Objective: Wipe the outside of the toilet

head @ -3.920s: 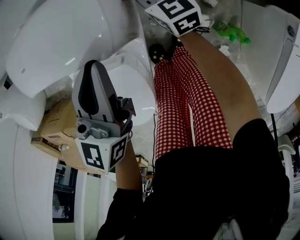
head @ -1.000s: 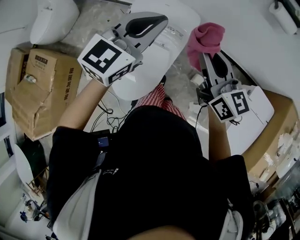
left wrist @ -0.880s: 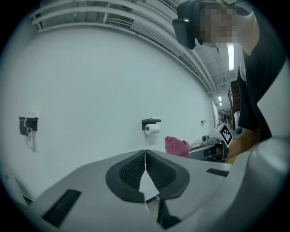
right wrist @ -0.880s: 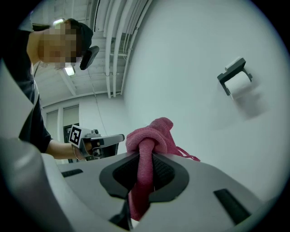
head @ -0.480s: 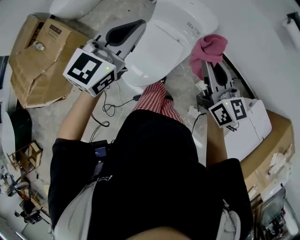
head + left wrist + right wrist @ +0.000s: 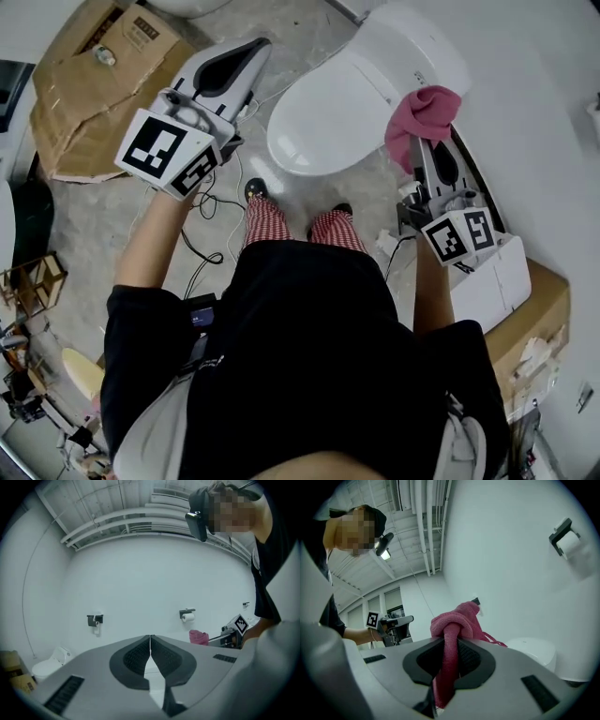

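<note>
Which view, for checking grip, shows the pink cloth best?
Right gripper view: the right gripper pinches the pink cloth up close. Head view shows it bunched at the tip; left gripper view, a distant patch.

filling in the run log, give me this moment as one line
left gripper: shut, empty | right gripper: shut on pink cloth | toilet: lid down

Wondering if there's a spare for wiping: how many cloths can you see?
1. The pink cloth is clamped in the right gripper, near the toilet. The left gripper is shut on nothing. Others may be hidden behind the person's body.
</note>
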Available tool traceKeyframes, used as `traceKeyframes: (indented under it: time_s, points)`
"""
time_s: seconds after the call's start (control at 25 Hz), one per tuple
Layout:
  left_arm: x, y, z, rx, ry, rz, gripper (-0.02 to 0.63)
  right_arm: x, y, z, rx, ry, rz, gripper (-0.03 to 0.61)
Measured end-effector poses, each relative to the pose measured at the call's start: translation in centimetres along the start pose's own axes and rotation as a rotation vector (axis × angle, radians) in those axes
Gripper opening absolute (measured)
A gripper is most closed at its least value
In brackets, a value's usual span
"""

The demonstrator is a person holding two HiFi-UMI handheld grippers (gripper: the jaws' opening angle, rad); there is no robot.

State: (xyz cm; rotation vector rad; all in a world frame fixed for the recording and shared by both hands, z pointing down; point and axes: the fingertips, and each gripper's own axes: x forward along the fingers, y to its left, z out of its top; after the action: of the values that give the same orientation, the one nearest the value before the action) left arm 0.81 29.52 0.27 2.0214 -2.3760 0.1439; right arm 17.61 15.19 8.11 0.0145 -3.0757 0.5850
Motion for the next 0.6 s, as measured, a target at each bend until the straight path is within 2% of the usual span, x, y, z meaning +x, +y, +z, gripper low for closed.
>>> traceKeyframes:
  time_s: [0.24, 0.6]
  points:
    - [-5.9, 5.7, -1.6, -0.005, 0.017, 0.019, 0.011, 5.7, 5.0, -1.2, -0.022, -0.009, -0.02, 0.055]
    - [-12.1, 13.6, -4.9, -0.014, 0.05, -0.058, 0.011, 14.9, 12.0, -2.4, -0.056, -0.075, -0.121, 0.055]
